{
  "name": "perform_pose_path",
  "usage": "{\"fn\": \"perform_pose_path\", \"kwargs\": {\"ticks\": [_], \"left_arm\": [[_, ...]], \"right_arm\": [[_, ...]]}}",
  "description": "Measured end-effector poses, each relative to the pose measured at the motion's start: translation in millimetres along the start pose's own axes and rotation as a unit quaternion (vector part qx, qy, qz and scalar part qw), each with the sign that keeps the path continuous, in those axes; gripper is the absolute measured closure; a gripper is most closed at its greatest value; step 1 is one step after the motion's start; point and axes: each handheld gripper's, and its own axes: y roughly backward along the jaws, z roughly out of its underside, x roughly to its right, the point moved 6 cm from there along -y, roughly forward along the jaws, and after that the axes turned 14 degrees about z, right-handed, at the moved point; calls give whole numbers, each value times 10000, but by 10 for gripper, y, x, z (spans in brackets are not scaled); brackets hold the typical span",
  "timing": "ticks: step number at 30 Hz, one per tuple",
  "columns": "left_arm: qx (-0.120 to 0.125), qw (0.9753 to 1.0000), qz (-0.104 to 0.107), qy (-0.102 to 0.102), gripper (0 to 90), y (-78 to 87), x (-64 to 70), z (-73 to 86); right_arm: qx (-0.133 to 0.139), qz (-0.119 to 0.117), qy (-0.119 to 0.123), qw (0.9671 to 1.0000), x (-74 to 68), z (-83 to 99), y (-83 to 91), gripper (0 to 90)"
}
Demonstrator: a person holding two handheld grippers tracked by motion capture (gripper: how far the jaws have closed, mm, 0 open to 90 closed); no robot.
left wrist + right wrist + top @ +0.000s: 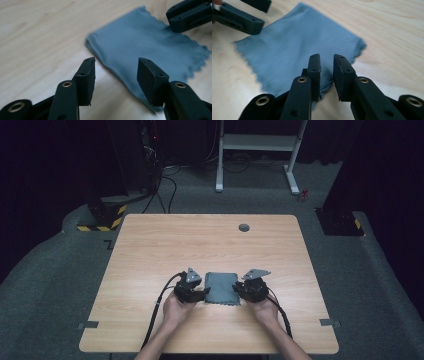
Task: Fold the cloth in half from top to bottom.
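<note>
A grey-blue cloth (222,286) with pinked edges lies flat, folded, on the wooden table (200,245) near its front. My left gripper (204,294) sits at the cloth's left edge. In the left gripper view it (116,63) stands wide open, with the cloth's (150,42) folded edge running between the jaws. My right gripper (238,290) is at the cloth's right edge. In the right gripper view it (327,58) has its jaws only narrowly apart above the cloth's (294,42) near corner, with nothing pinched. Each gripper view shows the other gripper across the cloth.
A round grey grommet (244,227) is set in the table's far side. Tape pieces (90,324) mark the front corners. Beyond the table stand a white desk frame (260,142) and a black-and-yellow striped base (102,217) on grey carpet.
</note>
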Motion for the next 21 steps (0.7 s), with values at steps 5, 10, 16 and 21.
{"fn": "perform_pose_path", "kwargs": {"ticks": [5, 10, 16, 21], "left_arm": [[-119, 9999, -54, -46, 483, 22, 51, 155], [-2, 9999, -92, -127, 474, 80, 85, 228], [244, 9996, 71, 128, 445, 179, 61, 275], [500, 9983, 68, 286, 439, 299, 9, 285]], "right_arm": [[1, -73, 140, 9999, -86, 73, 82, 747], [-55, -30, 152, 9999, -70, 167, 76, 728], [-11, -13, 87, 10000, -43, 174, 117, 702], [154, 9, -77, 9999, 23, 190, 235, 680]]}}
